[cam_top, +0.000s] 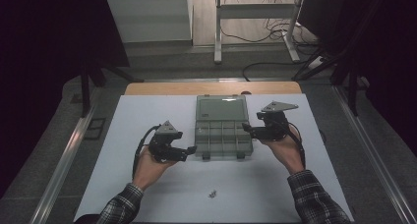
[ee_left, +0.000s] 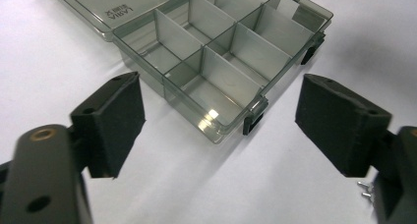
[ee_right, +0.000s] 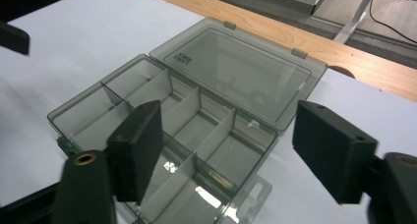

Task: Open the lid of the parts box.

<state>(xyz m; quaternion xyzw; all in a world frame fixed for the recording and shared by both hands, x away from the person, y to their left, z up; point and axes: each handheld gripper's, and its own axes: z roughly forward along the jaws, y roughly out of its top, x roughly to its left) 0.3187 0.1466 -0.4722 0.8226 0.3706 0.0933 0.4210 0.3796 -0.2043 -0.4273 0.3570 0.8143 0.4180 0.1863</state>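
The smoky grey transparent plastic organiser box [cam_top: 223, 133] lies in the middle of the white-covered bench [cam_top: 137, 116], with its flat lid [cam_top: 221, 108] folded fully back and resting on the far side; the divided compartments face up. The left gripper [cam_top: 189, 149] waits just beside the near left corner of the box, its jaws released with nothing between them; the right gripper [cam_top: 247, 130] stands at the right edge of the box, its jaws also released and holding nothing. A few small silver screws [cam_top: 212, 193] lie on the bench near the person, well apart from the box; in the right gripper view one compartment seems to hold a small brass-coloured part [ee_right: 220, 179], but it is too small to be sure. I judge that the next step is to fetch the screws; the jaws should approach low, close gently on one screw only, and carry it over a compartment before letting go, so that it does not bounce out.
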